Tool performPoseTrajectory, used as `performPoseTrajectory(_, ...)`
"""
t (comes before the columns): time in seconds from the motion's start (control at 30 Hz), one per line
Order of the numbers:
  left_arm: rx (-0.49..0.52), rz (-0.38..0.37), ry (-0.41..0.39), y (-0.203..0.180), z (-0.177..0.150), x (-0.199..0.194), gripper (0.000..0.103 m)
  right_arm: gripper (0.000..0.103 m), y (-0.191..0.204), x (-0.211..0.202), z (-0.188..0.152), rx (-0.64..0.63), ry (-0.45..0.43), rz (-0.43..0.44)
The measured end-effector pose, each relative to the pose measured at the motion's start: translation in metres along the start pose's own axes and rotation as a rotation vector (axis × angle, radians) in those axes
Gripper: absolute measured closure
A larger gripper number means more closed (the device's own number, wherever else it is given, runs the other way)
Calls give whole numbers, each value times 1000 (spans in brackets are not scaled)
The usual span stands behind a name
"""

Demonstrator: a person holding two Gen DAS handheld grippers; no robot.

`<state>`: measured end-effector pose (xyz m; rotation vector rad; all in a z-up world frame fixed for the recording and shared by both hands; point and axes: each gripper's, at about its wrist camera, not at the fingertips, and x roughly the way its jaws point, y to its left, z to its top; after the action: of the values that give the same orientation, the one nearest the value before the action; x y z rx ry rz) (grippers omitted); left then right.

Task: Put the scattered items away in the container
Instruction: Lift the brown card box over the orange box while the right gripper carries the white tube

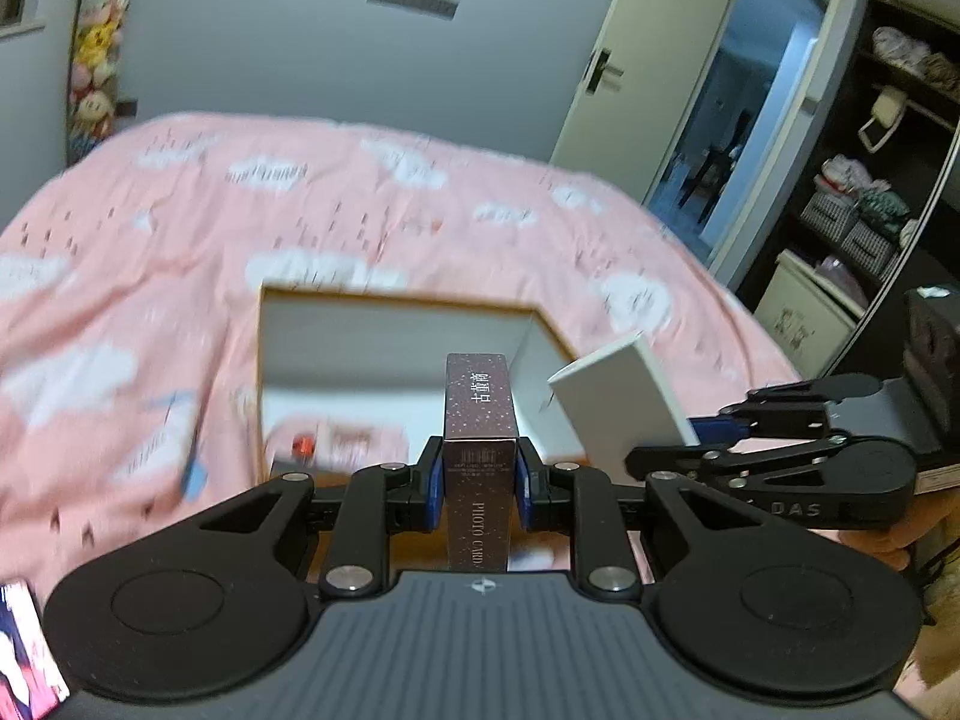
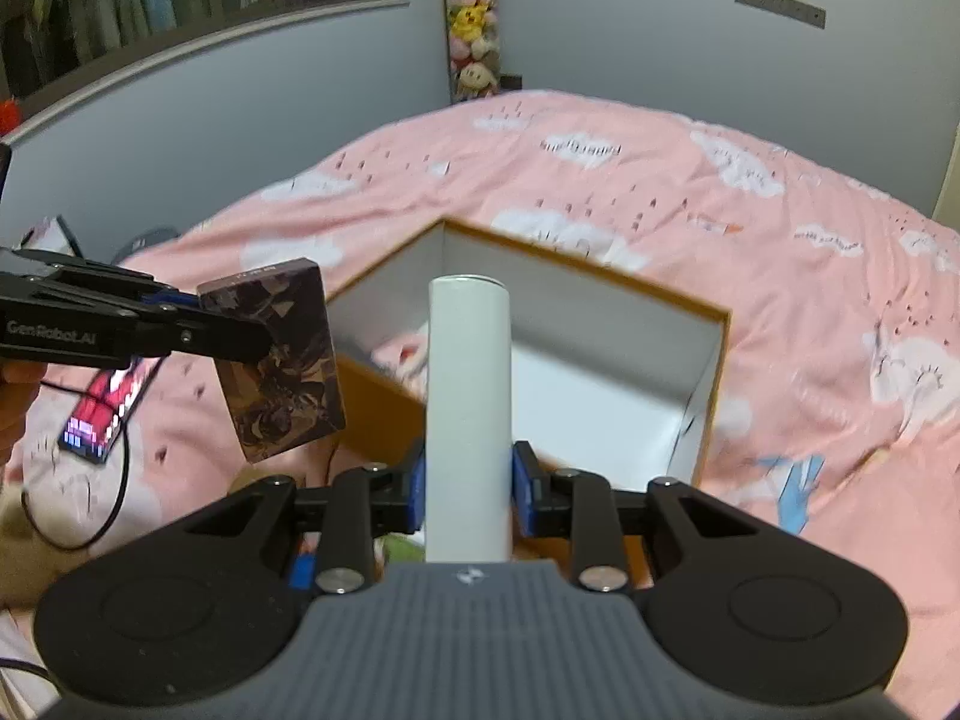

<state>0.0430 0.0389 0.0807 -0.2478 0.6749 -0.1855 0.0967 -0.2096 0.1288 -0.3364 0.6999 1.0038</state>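
Note:
My left gripper [image 1: 480,480] is shut on a dark maroon photo-card box [image 1: 480,414] that stands upright between its blue pads. The right wrist view shows the same gripper [image 2: 222,321] at the left, holding that dark box [image 2: 282,360] by its edge above the bedspread. A white box [image 2: 468,408] is clamped in my right gripper [image 2: 468,486], which also appears at the right of the left wrist view [image 1: 678,441] with the white box [image 1: 624,402]. Both boxes hang near the open cardboard container [image 2: 714,360] [image 1: 396,300]. Its inside is white, and a pink item [image 1: 336,444] lies in it.
The container sits on a bed with a pink cloud-print cover [image 2: 660,192]. A lit phone [image 2: 108,408] with a black cable [image 2: 120,480] lies at the left. A blue shape [image 2: 798,486] shows on the cover; print or item, I cannot tell. An open door [image 1: 720,120] and shelves [image 1: 870,180] stand behind.

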Motion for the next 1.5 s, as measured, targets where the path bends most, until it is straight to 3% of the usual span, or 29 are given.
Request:
performPoseTrajectory(0.2,22,-10,-84,-4,38,15,77,73,-20,0,37,42,-77,-54)
performPoseTrajectory(0.47,-15,-16,-77,7,52,75,77,73,-45,57,67,81,-86,-151)
performPoseTrajectory(0.67,-38,8,-4,21,35,118,77,73,-64,119,59,107,86,-214)
performPoseTrajectory(0.97,-67,-21,57,36,23,143,77,73,-77,173,35,151,309,-251)
performPoseTrajectory(1.2,-86,-48,84,40,21,157,77,72,-71,197,33,70,421,-317)
performPoseTrajectory(1.5,-103,-59,103,47,20,165,77,71,-72,210,37,3,538,-320)
